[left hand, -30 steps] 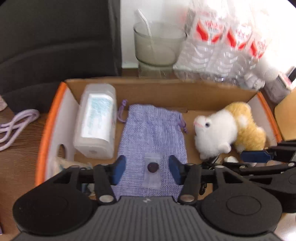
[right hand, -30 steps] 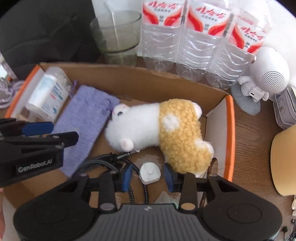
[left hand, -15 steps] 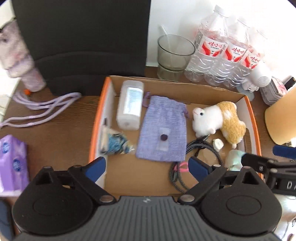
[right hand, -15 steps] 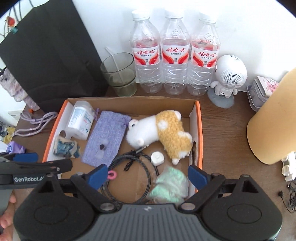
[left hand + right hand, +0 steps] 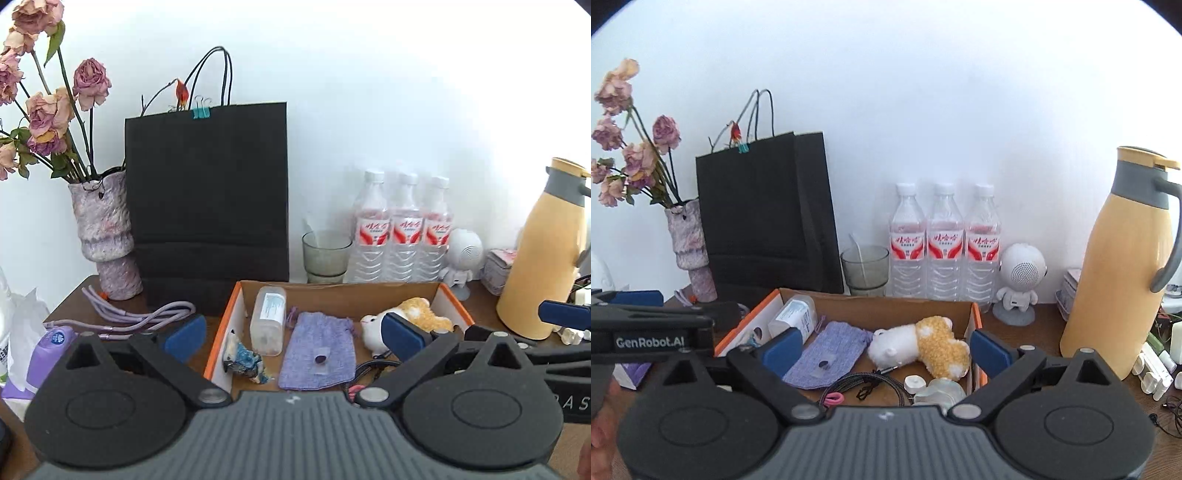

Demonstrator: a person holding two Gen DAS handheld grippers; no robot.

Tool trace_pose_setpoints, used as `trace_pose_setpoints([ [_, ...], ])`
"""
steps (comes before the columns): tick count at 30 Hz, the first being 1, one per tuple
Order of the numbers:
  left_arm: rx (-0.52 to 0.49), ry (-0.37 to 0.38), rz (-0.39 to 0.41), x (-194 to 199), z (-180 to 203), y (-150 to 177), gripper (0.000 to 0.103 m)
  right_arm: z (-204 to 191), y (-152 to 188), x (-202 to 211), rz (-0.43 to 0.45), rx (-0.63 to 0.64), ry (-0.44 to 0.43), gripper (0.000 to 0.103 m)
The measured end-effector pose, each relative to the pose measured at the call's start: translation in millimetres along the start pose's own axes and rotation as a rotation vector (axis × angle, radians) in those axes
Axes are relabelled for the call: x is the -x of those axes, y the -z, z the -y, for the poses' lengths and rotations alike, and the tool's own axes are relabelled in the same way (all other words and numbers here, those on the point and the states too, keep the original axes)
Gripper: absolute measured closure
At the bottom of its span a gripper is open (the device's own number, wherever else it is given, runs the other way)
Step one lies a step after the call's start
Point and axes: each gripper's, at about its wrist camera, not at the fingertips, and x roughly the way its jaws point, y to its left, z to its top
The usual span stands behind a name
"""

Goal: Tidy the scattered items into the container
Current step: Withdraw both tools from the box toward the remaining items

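Note:
A cardboard box (image 5: 332, 293) with orange edges sits on the wooden desk; it also shows in the right wrist view (image 5: 894, 308). Inside lie a clear bottle (image 5: 268, 319), a purple cloth pouch (image 5: 317, 349) with a small dark item on it, a white and yellow plush toy (image 5: 919, 343), a crumpled blue wrapper (image 5: 245, 362), a black cable (image 5: 864, 384), a white charger plug (image 5: 913, 383) and a pale green wad (image 5: 940, 391). My left gripper (image 5: 293, 338) is open and empty, held back from the box. My right gripper (image 5: 886, 349) is open and empty, also drawn back.
Behind the box stand a black paper bag (image 5: 207, 206), a vase of dried roses (image 5: 105, 236), a glass (image 5: 325, 254), three water bottles (image 5: 945, 247), a white robot speaker (image 5: 1019, 288) and a yellow thermos jug (image 5: 1123, 266). A purple cord (image 5: 140, 317) and tissue pack (image 5: 51, 347) lie left.
Both grippers have opened wide and pulled up and back from the box. The plug and the small dark item stay in the box.

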Motion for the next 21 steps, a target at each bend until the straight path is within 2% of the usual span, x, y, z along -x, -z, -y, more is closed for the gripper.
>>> trace_pose_setpoints([
  [3,0.013,0.009,0.057,10.5,-0.5,12.7,0.000,1.2,21.6,11.6,0.064,0.008,0.022,0.005],
  [5,0.001,0.033,0.039,12.6,1.5,15.7,0.000,1.3,28.0,15.9,0.076,-0.004,0.015,0.005],
  [10,-0.030,0.016,0.039,23.9,6.3,35.5,0.000,-3.4,36.7,30.6,0.080,-0.002,0.036,0.005],
  [12,-0.038,0.020,0.025,42.0,4.8,56.4,0.000,-4.1,46.8,47.2,0.070,-0.011,0.036,0.005],
  [16,-0.003,0.069,-0.004,94.8,-5.8,119.9,0.000,-1.1,85.2,98.4,0.061,-0.031,-0.009,0.005],
  [19,0.013,0.041,-0.017,136.1,-15.5,163.1,0.000,0.1,117.2,136.9,0.026,-0.042,0.023,0.005],
  [21,0.027,0.067,-0.061,153.6,-23.7,185.5,0.000,-1.0,140.2,159.7,0.004,-0.052,0.024,0.004],
])
